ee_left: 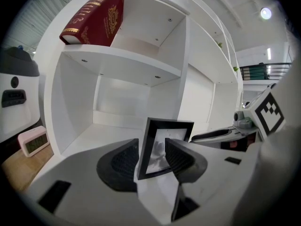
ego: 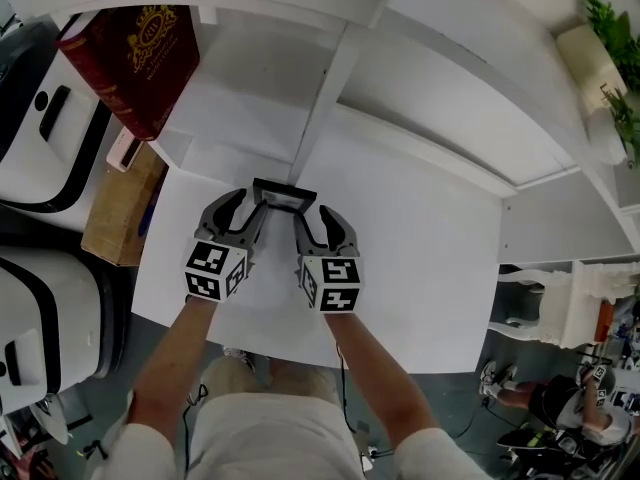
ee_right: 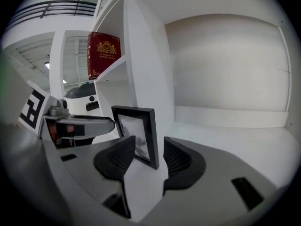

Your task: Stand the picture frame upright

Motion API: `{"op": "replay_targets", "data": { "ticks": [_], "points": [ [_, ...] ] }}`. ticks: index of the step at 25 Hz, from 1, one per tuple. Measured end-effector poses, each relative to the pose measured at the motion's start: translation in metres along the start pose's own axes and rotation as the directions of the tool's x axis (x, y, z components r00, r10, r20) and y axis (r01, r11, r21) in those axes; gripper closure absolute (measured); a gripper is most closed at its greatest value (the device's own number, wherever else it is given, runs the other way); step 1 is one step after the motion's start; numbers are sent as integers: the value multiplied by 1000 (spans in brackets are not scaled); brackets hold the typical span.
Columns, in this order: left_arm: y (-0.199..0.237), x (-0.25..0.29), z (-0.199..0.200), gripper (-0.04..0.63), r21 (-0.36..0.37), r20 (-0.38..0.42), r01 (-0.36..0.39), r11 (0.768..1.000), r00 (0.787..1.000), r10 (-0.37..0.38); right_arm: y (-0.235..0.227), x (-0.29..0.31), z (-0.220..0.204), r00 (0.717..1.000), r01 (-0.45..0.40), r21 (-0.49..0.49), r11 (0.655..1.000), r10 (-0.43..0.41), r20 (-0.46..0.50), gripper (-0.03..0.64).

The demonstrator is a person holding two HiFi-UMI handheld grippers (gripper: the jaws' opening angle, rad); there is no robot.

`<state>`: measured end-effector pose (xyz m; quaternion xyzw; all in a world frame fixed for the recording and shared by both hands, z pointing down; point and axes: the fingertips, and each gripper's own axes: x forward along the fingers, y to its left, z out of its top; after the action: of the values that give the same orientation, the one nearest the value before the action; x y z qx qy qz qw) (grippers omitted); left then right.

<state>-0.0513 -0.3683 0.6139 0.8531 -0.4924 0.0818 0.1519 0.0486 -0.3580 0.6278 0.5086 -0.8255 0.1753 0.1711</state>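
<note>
Head view: the picture frame [ego: 285,196] was seen standing on edge on the white shelf surface [ego: 420,268], just above the middle of the picture and at the foot of the white divider panel [ego: 325,88]. The left gripper [ego: 252,208] was set at the frame's left end and the right gripper [ego: 312,216] at its right end, both held from the lower part of the picture. A red book [ego: 140,58] was seen leaning at the upper left, with a small clock [ego: 125,150] below it.

In the left gripper view, the frame [ee_left: 164,132] was seen upright at the centre, between the jaws of the left gripper [ee_left: 151,157]. The jaws were narrowly parted: the left one lay just beside the frame's edge and the right one lay in front of its glass. No clamping on the frame could be made out. The book [ee_left: 96,15] was seen at the upper left.

In the right gripper view, the frame [ee_right: 138,124] was seen upright left of centre. Its near edge lay between the moderately parted jaws of the right gripper [ee_right: 149,157]. A strip of white shelf was visible between that edge and the right jaw.
</note>
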Motion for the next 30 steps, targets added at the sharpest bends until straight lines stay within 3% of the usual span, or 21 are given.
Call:
{"op": "replay_targets", "data": {
  "ticks": [8,17,23,30],
  "points": [
    [-5,-22,-3,436,11,-9,-7,1000,1000,7,-1,-19,-11,999,42,26,999,-42,-16,465],
    [-14,-75,-23,440,27,-63,-31,999,997,33,25,-69,-36,995,89,58,994,-87,-39,594],
    [-23,-120,-35,546,4,-70,-43,999,997,44,54,-105,-57,996,72,88,994,-66,-66,607],
    [-27,-170,-24,578,3,-72,-56,998,996,56,69,-152,-44,999,39,117,992,-39,-1,607]
  ]
}}
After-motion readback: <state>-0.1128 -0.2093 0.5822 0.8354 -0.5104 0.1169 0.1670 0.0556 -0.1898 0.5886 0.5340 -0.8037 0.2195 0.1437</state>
